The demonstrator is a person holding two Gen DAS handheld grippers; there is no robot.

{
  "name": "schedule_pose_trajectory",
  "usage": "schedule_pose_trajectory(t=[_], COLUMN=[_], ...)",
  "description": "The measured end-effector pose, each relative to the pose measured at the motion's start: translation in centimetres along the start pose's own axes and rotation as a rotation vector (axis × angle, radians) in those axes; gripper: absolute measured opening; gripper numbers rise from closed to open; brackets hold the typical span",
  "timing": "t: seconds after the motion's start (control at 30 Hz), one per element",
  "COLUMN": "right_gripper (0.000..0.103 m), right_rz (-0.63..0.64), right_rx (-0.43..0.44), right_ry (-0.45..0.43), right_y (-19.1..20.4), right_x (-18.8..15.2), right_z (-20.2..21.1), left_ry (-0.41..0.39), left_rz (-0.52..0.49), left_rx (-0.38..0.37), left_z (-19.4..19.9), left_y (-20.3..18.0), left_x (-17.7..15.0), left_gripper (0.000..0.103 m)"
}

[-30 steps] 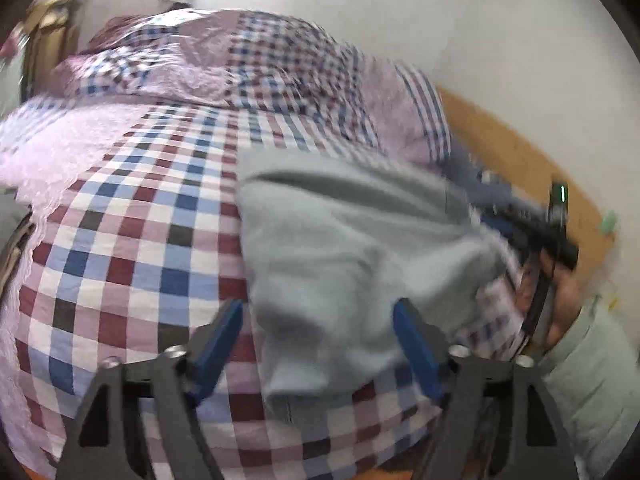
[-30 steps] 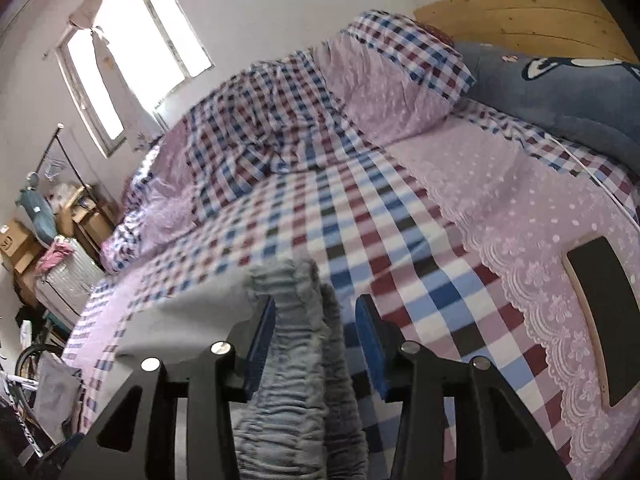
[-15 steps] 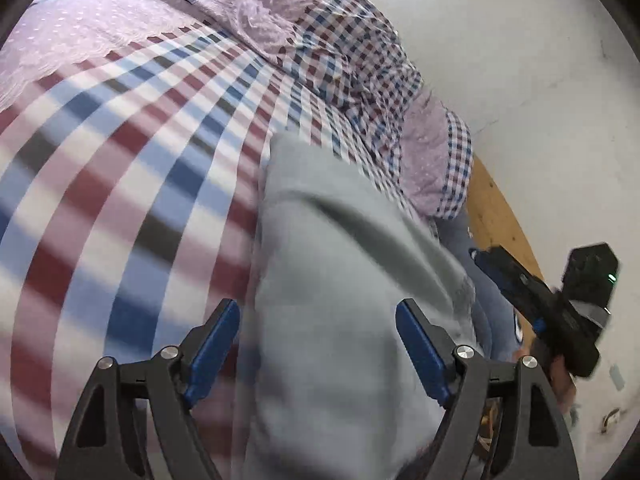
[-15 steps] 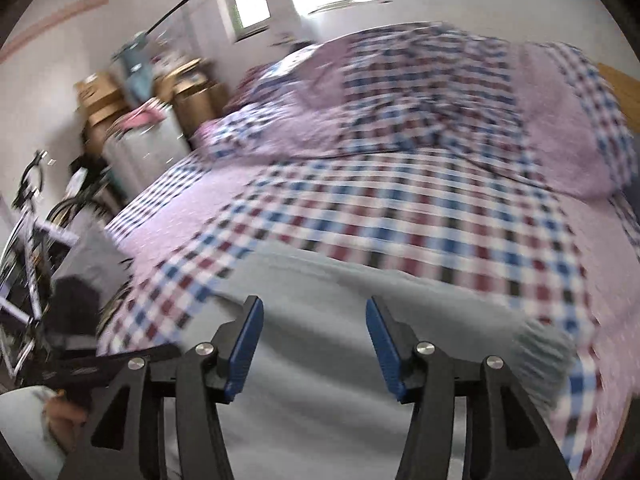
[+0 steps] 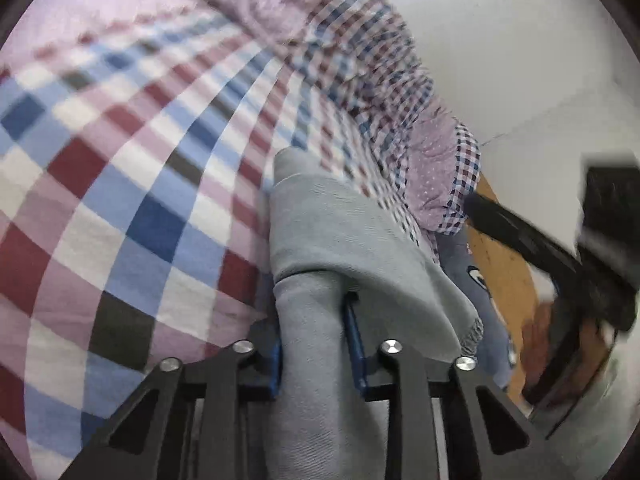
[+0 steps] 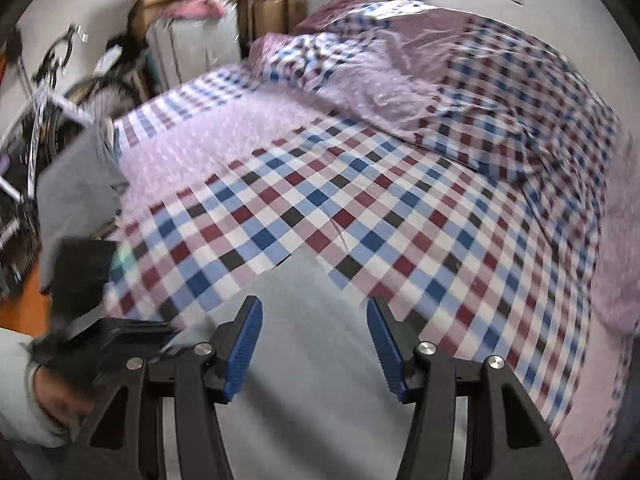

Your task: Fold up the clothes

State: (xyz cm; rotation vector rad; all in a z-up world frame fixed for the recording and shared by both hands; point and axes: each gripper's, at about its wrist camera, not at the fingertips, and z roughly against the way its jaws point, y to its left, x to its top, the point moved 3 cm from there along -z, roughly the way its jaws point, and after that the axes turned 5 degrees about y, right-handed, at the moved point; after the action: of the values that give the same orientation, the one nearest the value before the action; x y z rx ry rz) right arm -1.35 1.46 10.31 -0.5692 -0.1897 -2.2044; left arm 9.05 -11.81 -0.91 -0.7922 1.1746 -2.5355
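A grey garment [image 5: 336, 240] lies on the checked bedsheet [image 5: 132, 184]. My left gripper [image 5: 316, 332] is shut on a bunched fold of it, with cloth filling the gap between the blue pads. In the right wrist view the same grey garment [image 6: 304, 392] spreads flat below my right gripper [image 6: 314, 344], which is open and empty just above it. The left gripper's body [image 6: 92, 320] shows at that view's left edge, and the right gripper's body [image 5: 560, 264] shows at the right of the left wrist view.
A rumpled checked duvet [image 6: 460, 80] and a pillow [image 5: 444, 184] lie at the bed's far side. A wooden headboard [image 5: 504, 264] and a blue plush toy [image 5: 472, 280] are at the head. A bicycle [image 6: 44, 92] and cardboard boxes [image 6: 224, 4] stand beside the bed.
My left gripper has closed on a fold of the grey garment. My right gripper let go of the ribbed hem a second ago and now stays open over the flat cloth.
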Motion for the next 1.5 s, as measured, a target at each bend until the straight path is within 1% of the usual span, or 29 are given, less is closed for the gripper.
schedule_pose_trajectory(t=[0.1,0.17,0.27,0.37,0.43,0.53,0.7,0.8,0.9,0.97,1.07,1.1,1.13,1.17,1.2,1.23,1.37,1.47,1.5], right_gripper=[0.058,0.057,0.057,0.056,0.055,0.054,0.052,0.052,0.052,0.051,0.045,0.041,0.032,0.03,0.019,0.013,0.006,0.0,0.0], right_rz=[0.106,0.173,0.25,0.327,0.376,0.425,0.456,0.415,0.386,0.426,0.493,0.49,0.488,0.489,0.491,0.498,0.572,0.572,0.566], right_rx=[0.03,0.068,0.105,0.126,0.114,0.072,-0.025,-0.055,-0.012,-0.003,-0.044,-0.051,-0.059,-0.069,-0.063,-0.067,-0.221,-0.372,-0.482], right_ry=[0.034,0.035,0.032,0.037,0.051,0.081,0.136,0.131,0.13,0.169,0.229,0.241,0.253,0.262,0.27,0.273,0.218,0.13,0.074], right_y=[0.8,1.4,2.6,3.9,4.5,4.9,4.0,2.8,2.3,3.4,4.5,4.5,4.5,4.4,4.5,4.5,5.8,5.9,5.5], right_x=[1.3,1.6,1.6,1.5,0.8,-0.3,-2.8,-3.5,-4.4,-5.4,-6.3,-6.3,-6.3,-6.3,-6.4,-6.4,-6.5,-5.4,-4.6], right_z=[-1.1,-0.8,0.7,2.4,3.9,5.9,8.6,10.0,11.4,11.2,9.9,9.3,8.8,8.4,8.1,7.9,7.7,8.0,8.2], left_ry=[-0.097,-0.15,-0.184,-0.194,-0.201,-0.204,-0.219,-0.231,-0.242,-0.248,-0.257,-0.258,-0.26,-0.261,-0.261,-0.258,-0.263,-0.268,-0.26], left_rz=[-0.098,-0.185,-0.328,-0.465,-0.565,-0.672,-0.781,-0.847,-0.885,-0.908,-0.944,-0.953,-0.961,-0.967,-0.968,-0.958,-0.918,-0.885,-0.888], left_rx=[0.015,0.022,0.058,0.093,0.127,0.171,0.23,0.269,0.293,0.306,0.323,0.327,0.332,0.337,0.339,0.334,0.325,0.317,0.315], left_z=[1.1,1.5,1.7,1.2,0.7,-0.4,-0.5,-0.6,-0.6,-0.9,-1.2,-1.3,-1.4,-1.4,-1.5,-1.4,-0.9,-0.4,-0.5], left_y=[-1.9,-3.8,-7.0,-9.9,-11.7,-13.6,-14.8,-15.3,-15.6,-15.6,-15.8,-15.9,-15.9,-16.0,-16.0,-15.9,-15.4,-15.2,-15.2], left_x=[-1.0,-2.0,-3.4,-5.2,-6.6,-8.0,-10.3,-11.4,-12.2,-12.3,-12.7,-12.9,-13.0,-13.1,-13.1,-13.0,-11.8,-11.1,-11.2], left_gripper=[0.021,0.021,0.021,0.021,0.021,0.021,0.021,0.021,0.021,0.021,0.021,0.02,0.02,0.02,0.021,0.021,0.02,0.02,0.019])
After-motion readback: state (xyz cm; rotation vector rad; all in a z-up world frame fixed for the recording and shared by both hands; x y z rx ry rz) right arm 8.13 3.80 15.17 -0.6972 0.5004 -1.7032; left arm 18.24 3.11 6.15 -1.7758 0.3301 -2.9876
